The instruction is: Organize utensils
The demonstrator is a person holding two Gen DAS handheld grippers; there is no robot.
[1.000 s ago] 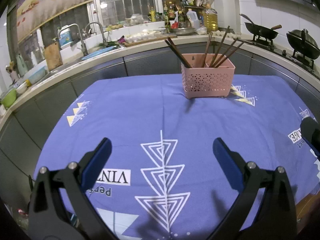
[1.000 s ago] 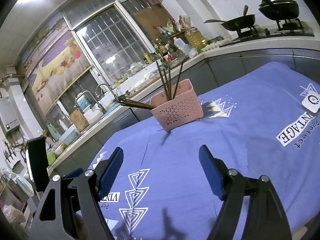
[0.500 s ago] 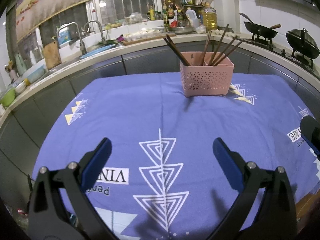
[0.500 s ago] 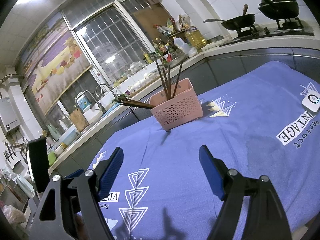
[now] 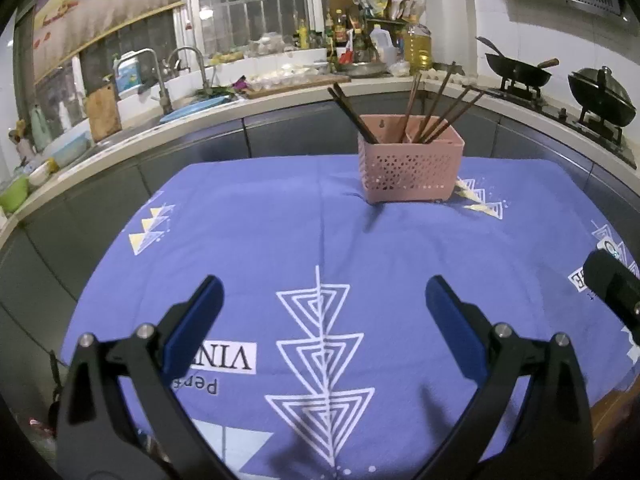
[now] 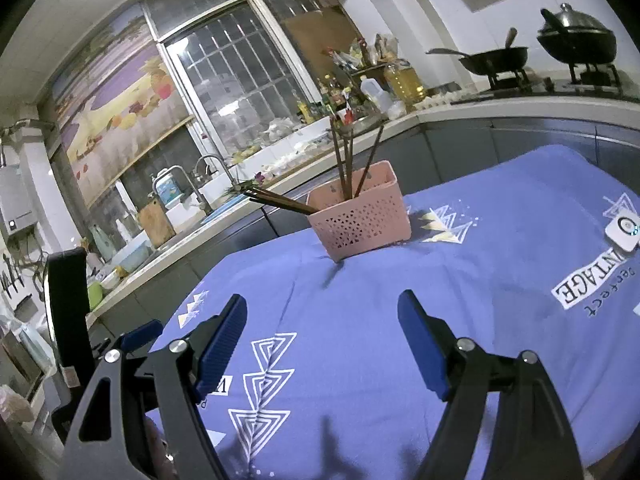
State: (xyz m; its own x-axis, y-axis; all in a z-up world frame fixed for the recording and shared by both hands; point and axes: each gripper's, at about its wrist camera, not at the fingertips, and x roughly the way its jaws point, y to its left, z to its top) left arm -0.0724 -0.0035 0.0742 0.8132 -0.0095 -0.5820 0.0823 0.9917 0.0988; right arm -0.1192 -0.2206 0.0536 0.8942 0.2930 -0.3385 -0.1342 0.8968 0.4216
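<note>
Above the tablecloth (image 5: 248,232), both hand-held grippers agape, empty.

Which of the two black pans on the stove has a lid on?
The right-hand wok, nearer the picture's edge, wears a domed lid with a knob; the left one is open.

Home kitchen. Curved counter (image 5: 256,110) carries the evidence: sink tap (image 5: 154,76) at its left end, oil and sauce bottles (image 5: 416,42) at mid-counter under the barred window (image 5: 256,4), wok (image 5: 516,72) and lidded pot (image 5: 600,94) on gas burners at its right end.
</note>
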